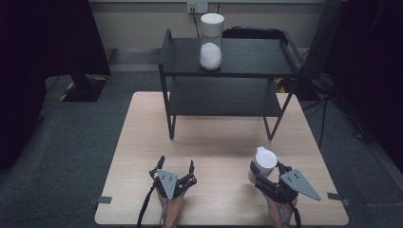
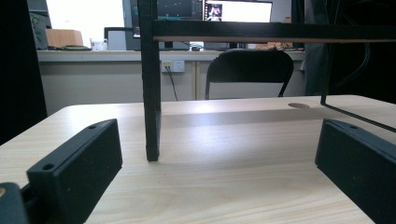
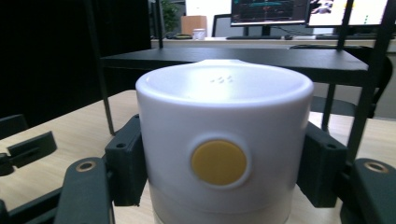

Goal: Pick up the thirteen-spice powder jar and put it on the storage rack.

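no brand or readable writing shows on the white cylindrical plastic container with a round yellow button (image 3: 219, 162) on its side; a few tiny raised marks on its lid are too small to read. the right gripper (image 1: 266, 176) has its jaws closed against both sides of this container (image 1: 264, 163) at the near right of the pale wooden table (image 1: 142, 156), and the container's base is cut off in the right gripper view. the left gripper (image 1: 176, 172) rests low at the near left with its jaws spread wide and nothing between them. a tall clear canister with a white lid and white powder (image 1: 210, 42) stands on the top tier of the black two-tier metal shelf (image 1: 247, 59) at the table's far side. lit monitors (image 2: 238, 10) on a counter beyond show blurred screens. grey carpet (image 1: 76, 137) surrounds the table.
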`<state>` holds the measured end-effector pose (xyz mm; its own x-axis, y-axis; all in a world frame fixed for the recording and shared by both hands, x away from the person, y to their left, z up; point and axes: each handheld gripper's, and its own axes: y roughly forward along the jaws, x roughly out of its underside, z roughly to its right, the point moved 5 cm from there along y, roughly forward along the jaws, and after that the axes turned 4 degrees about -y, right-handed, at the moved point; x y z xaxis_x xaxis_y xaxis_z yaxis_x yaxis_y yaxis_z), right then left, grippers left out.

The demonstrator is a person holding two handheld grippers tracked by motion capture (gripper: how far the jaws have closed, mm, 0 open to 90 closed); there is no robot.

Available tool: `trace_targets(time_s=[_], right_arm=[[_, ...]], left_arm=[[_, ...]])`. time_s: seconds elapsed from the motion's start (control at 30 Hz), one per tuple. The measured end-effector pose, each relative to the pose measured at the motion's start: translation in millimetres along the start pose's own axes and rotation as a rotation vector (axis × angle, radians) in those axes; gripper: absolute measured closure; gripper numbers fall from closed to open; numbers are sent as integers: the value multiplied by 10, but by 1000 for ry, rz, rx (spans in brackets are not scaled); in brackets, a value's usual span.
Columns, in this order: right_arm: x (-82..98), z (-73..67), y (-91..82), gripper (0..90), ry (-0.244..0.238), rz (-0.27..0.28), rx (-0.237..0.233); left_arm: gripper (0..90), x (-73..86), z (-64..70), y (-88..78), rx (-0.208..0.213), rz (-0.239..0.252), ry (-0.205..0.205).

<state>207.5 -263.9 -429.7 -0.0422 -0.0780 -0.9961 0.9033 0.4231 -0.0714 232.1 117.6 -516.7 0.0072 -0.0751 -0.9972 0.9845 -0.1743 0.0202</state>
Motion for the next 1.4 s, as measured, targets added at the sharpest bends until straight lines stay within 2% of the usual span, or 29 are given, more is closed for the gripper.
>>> trace_targets(time_s=[0.07, 0.53, 0.83, 0.9, 1.0, 1.07, 1.23, 1.4], right_arm=[[-79, 20, 11, 303, -18, -10, -15], [-581, 319, 159, 303, -14, 33, -157], [-945, 512, 286, 303, -36, 55, -234], [-1014, 545, 316, 303, -42, 62, -244], [-1142, 558, 364, 303, -78, 62, -240], [-1211, 611, 404, 304, -68, 64, -264], [-1374, 693, 511, 304, -70, 75, -283], [-1589, 801, 685, 304, -63, 81, -320]], left_arm=[[1, 0, 1, 0, -1, 0, 0], [1, 0, 3, 0, -2, 0, 0], [1, -3, -2, 2, 4, -2, 3], [1, -8, 2, 5, 5, -6, 7], [1, -8, 5, 4, 2, -6, 7], [1, -9, 8, 6, 2, -7, 11], [1, -6, 3, 4, 3, -5, 5], [1, -3, 3, 2, 0, -2, 3]])
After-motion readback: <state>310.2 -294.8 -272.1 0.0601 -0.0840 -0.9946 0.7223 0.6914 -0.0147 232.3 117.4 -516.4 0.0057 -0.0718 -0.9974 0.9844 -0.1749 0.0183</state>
